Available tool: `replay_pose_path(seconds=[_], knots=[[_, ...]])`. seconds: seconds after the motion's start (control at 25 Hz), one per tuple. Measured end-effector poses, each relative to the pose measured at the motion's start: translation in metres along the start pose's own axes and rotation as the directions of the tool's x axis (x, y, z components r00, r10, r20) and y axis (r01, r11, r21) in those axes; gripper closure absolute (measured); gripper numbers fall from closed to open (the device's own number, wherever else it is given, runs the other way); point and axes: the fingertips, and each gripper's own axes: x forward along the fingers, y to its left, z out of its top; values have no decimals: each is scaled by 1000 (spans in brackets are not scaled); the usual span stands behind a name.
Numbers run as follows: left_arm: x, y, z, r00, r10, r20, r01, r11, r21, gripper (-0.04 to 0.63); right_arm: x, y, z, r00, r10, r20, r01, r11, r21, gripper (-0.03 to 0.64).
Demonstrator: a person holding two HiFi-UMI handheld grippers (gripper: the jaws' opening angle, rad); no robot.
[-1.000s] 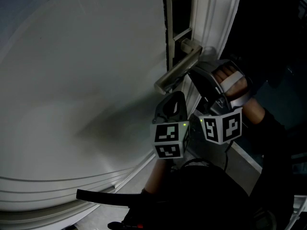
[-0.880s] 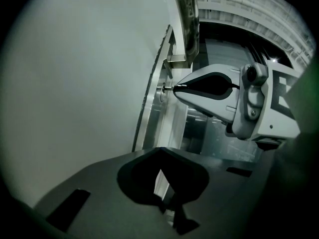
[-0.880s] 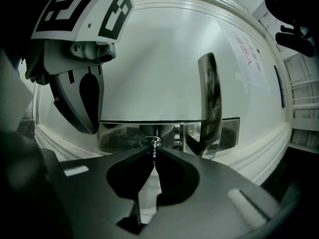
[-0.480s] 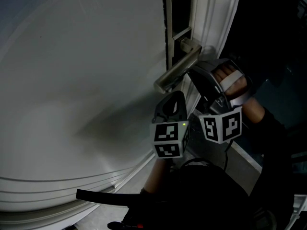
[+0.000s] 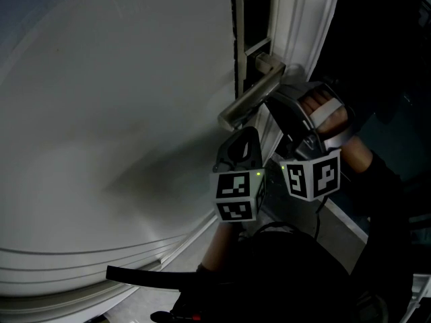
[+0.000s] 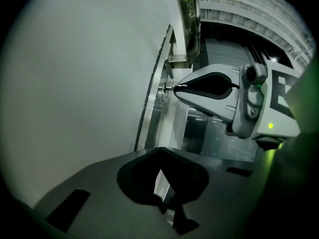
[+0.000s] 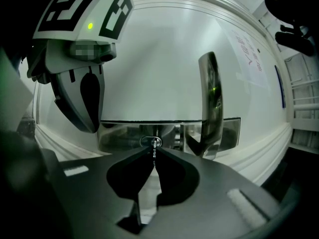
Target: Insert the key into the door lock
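Note:
On the white door (image 5: pixel 121 113) sits a metal lock plate (image 7: pixel 122 133) with a lever handle (image 5: pixel 252 99). In the right gripper view my right gripper (image 7: pixel 153 150) is shut on a small key (image 7: pixel 154 154). The key's tip sits at the oval keyhole (image 7: pixel 150 142), left of the handle (image 7: pixel 211 98). The left gripper view shows the same from the side: the right gripper (image 6: pixel 175 88) touches the key (image 6: pixel 168 89) to the plate under the handle. My left gripper (image 6: pixel 159 151) is shut on nothing and hangs just below and left of the right one (image 5: pixel 268 101).
The door's moulded edge and frame (image 5: pixel 303 39) run down to the right of the lock plate. Past them lies a dark gap (image 5: pixel 377 59). A person's hand (image 5: pixel 323 113) grips the right gripper's body. A black strap (image 5: pixel 148 274) crosses the bottom of the head view.

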Motion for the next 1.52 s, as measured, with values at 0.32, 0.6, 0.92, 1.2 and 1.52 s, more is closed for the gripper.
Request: replay_pose_path(seconds=[0.32,0.6,0.92,1.2,1.52], knots=[[0,-1,0,1000,-5,-3,5,1000,-5,595,0,0,0,1000,-2,0,2,1000,2,604],[0,-2,1,1000,-3,4,3,1000,-7,595,0,0,1,1000,1,3,-1,1000,1,604],[0,-3,0,1000,-7,0,7,1000,-11,595,0,0,0,1000,-3,1,3,1000,1,604],[0,-3,1,1000,-5,2,5,1000,-22,595,0,0,0,1000,2,1,-2,1000,0,604],[1,-3,0,1000,-10,3,10,1000,-17,595,0,0,1,1000,-6,-3,6,1000,-5,604]])
